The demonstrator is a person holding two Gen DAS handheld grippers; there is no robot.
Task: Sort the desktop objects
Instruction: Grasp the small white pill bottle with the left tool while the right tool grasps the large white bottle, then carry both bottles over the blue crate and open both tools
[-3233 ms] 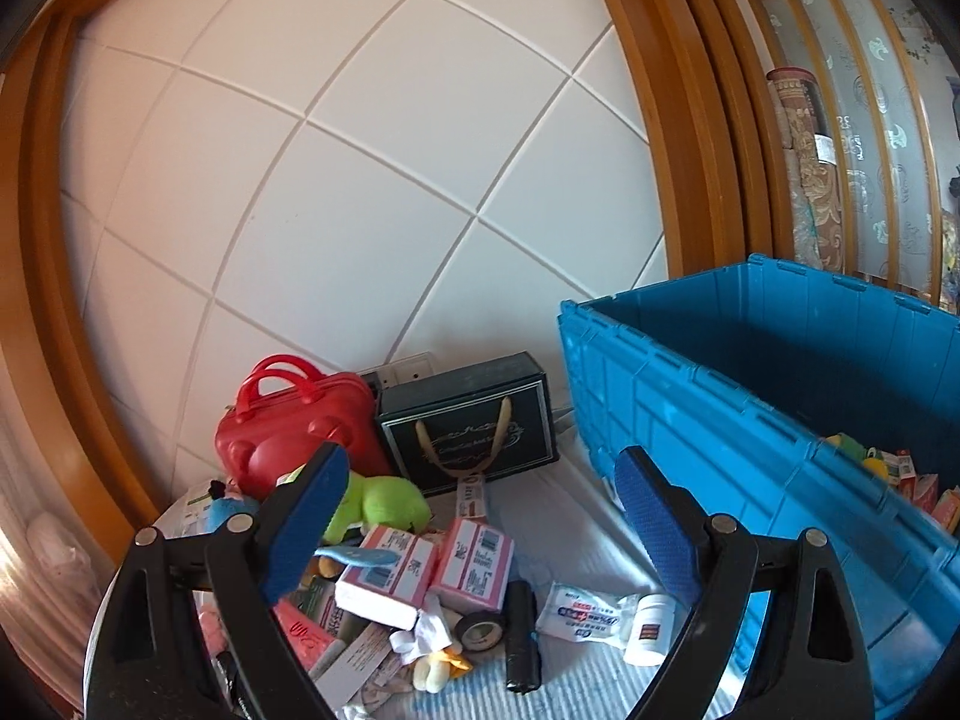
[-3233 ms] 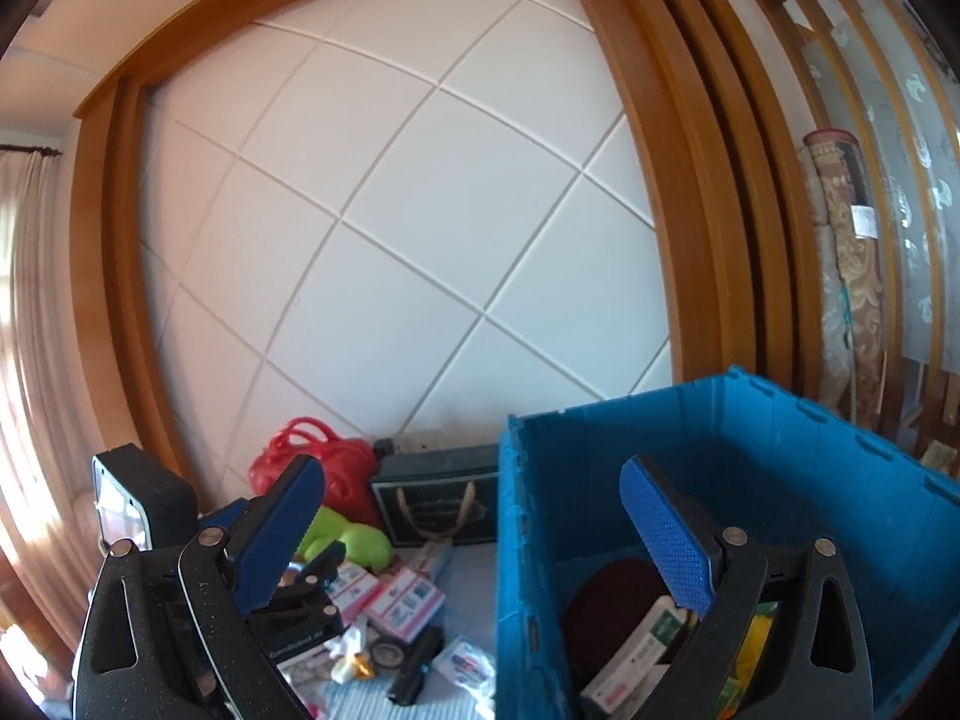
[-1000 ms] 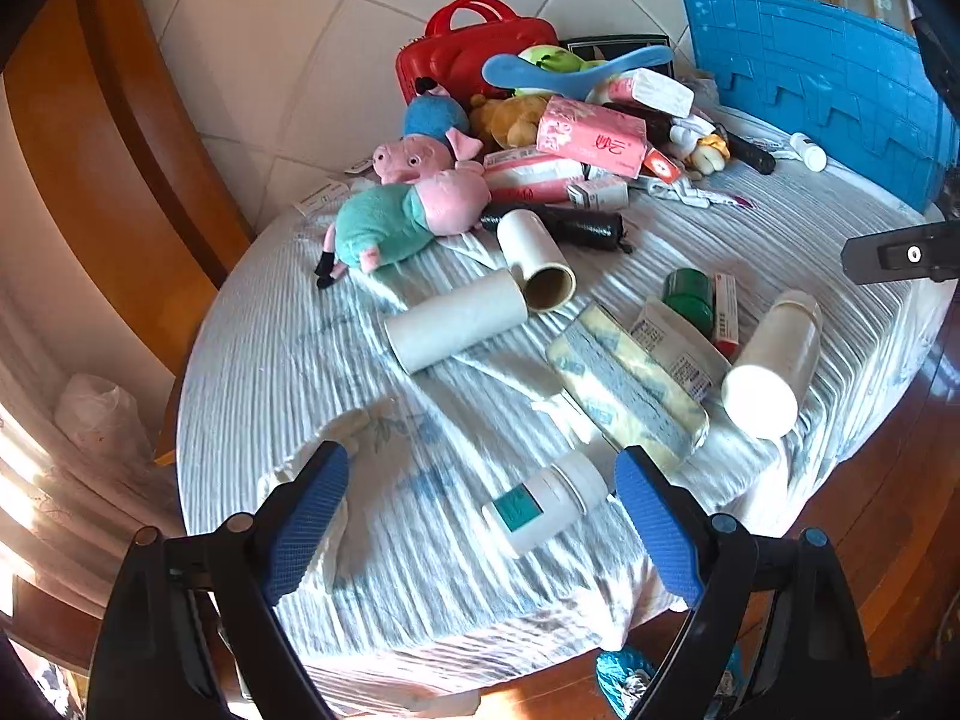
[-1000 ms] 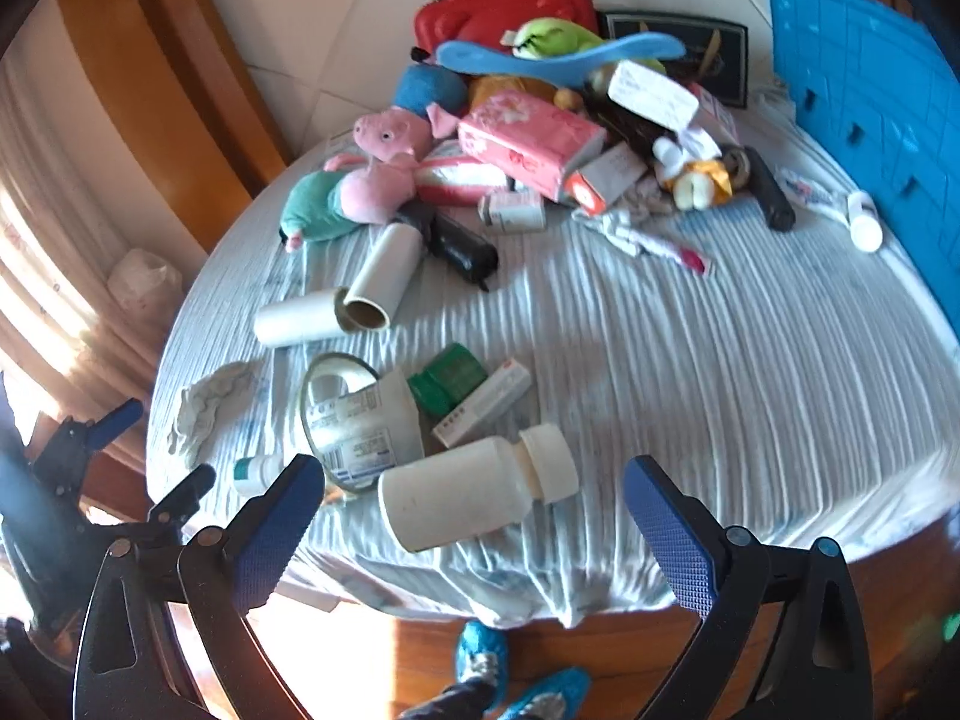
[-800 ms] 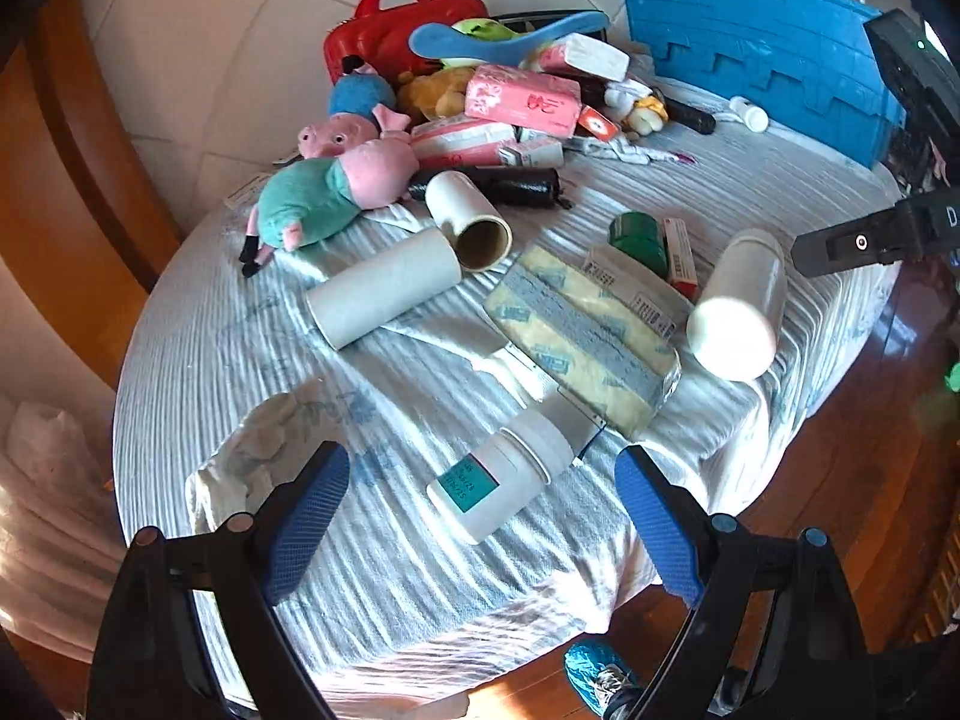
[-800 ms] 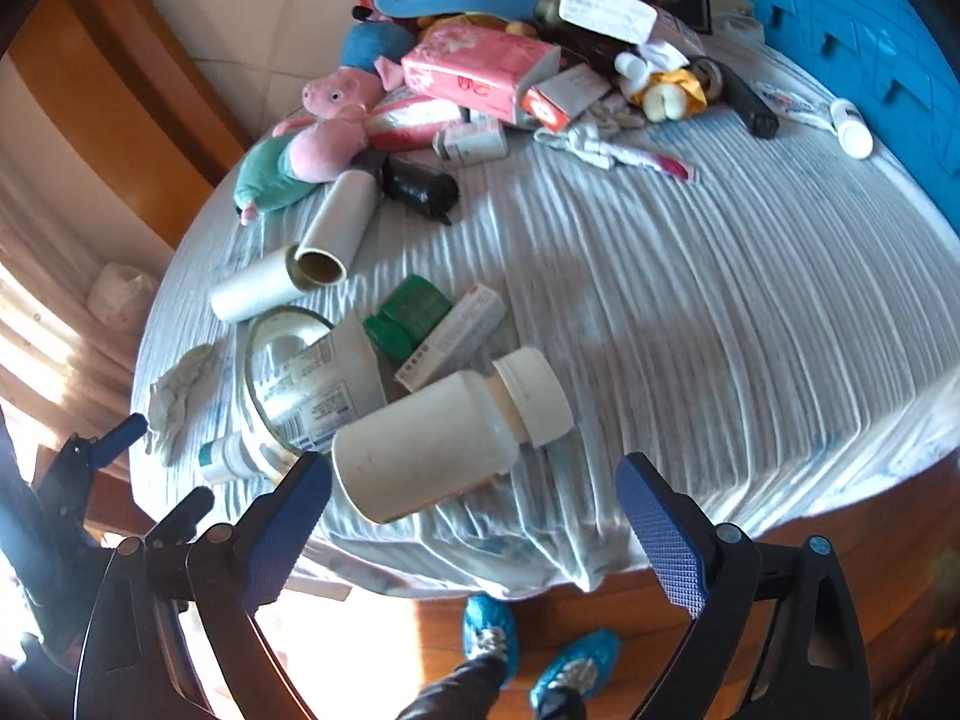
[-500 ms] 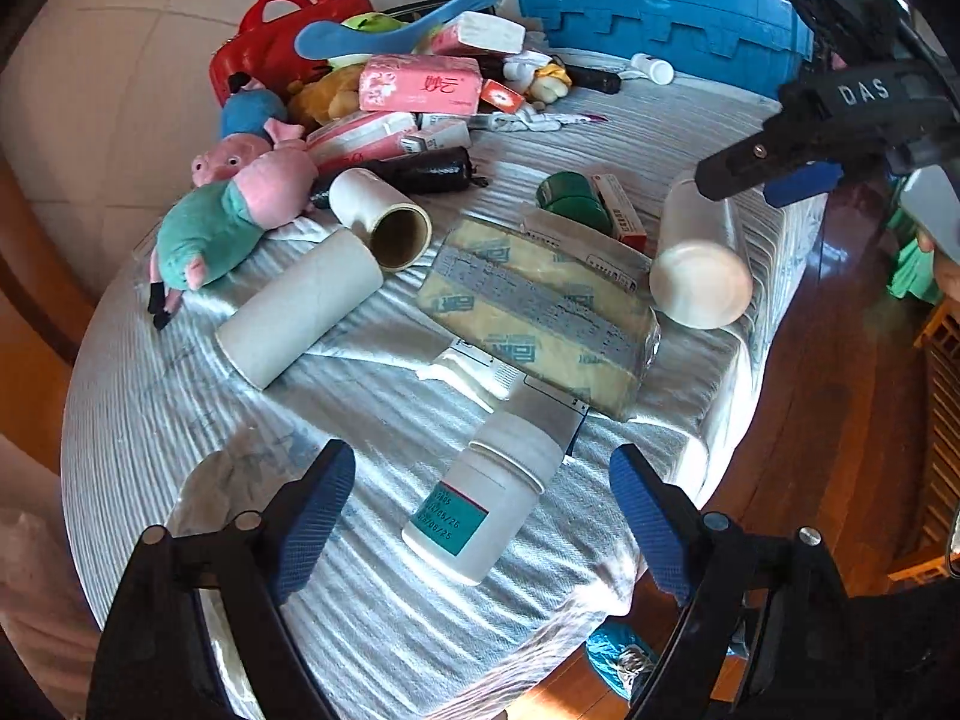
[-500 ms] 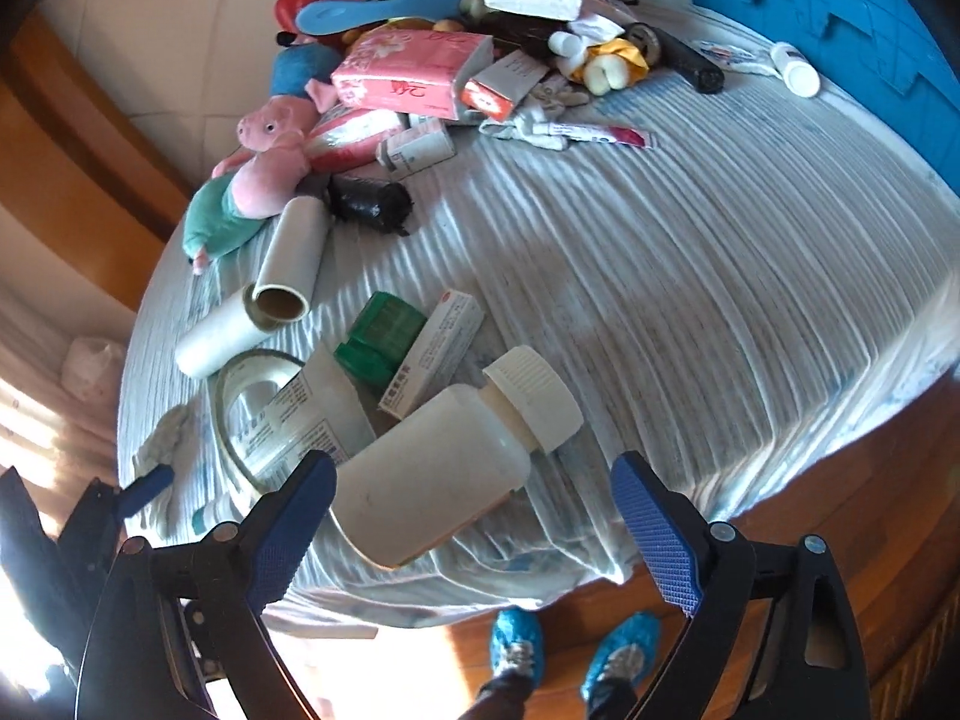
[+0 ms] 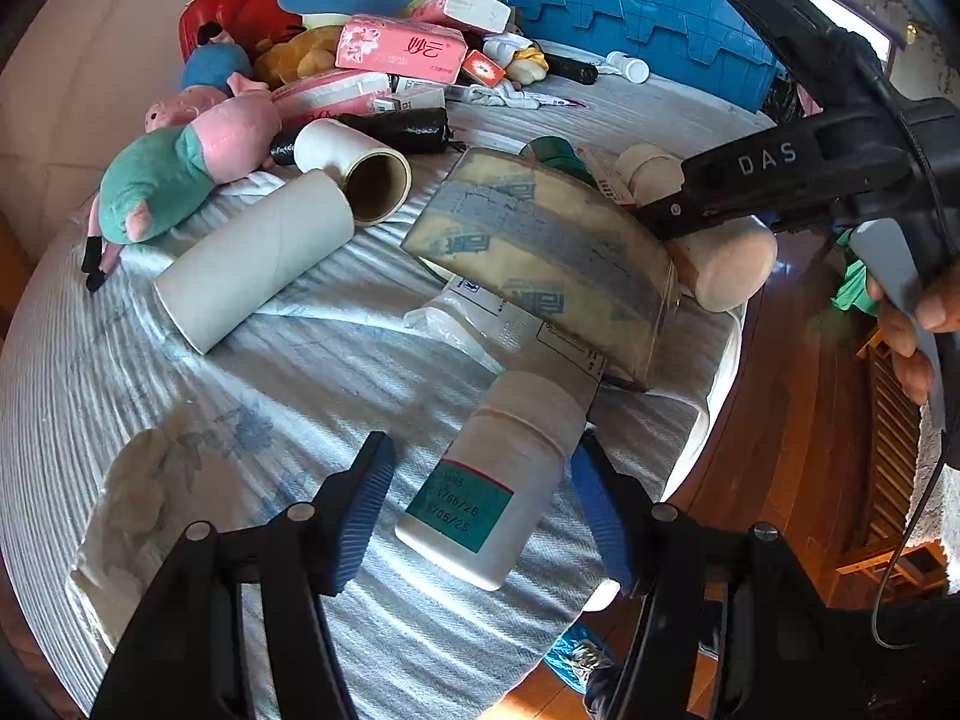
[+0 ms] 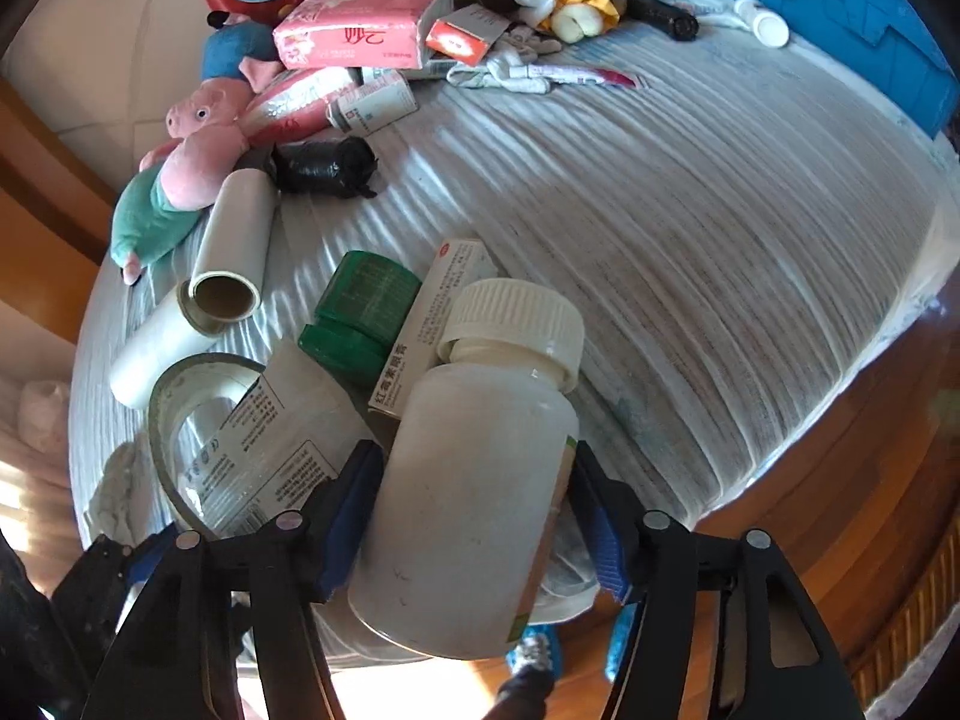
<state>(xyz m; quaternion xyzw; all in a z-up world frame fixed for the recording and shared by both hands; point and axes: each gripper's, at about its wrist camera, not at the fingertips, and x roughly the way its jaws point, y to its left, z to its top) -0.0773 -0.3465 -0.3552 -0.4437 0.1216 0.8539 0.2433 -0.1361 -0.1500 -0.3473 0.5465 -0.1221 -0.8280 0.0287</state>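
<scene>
1. The left gripper (image 9: pixel 483 507) reaches down over a small white bottle (image 9: pixel 492 480) with a teal label. The bottle lies on its side on the striped cloth (image 9: pixel 300 372), near the table's front edge.
2. Its jaws have just been closing. The bottle is between them. The right pad looks like it touches the bottle, but a thin gap shows at the left pad, so there is no firm grip.
3. The right gripper (image 10: pixel 480 522) is around a big white bottle (image 10: pixel 474 498) with a ribbed cap. Its jaws have just been closing too, and both blue pads press on the bottle's sides.
4. A tape roll (image 10: pixel 180 414), a green box (image 10: pixel 360 312) and a thin carton (image 10: pixel 432 324) lie just beside the big bottle.
5. A pig toy (image 9: pixel 174 174), two paper rolls (image 9: pixel 258 264), pink tissue packs (image 9: pixel 399 48) and a blue bin (image 9: pixel 630 18) sit farther back.
6. A person's hand (image 9: pixel 912 330) holds the right gripper's handle.
</scene>
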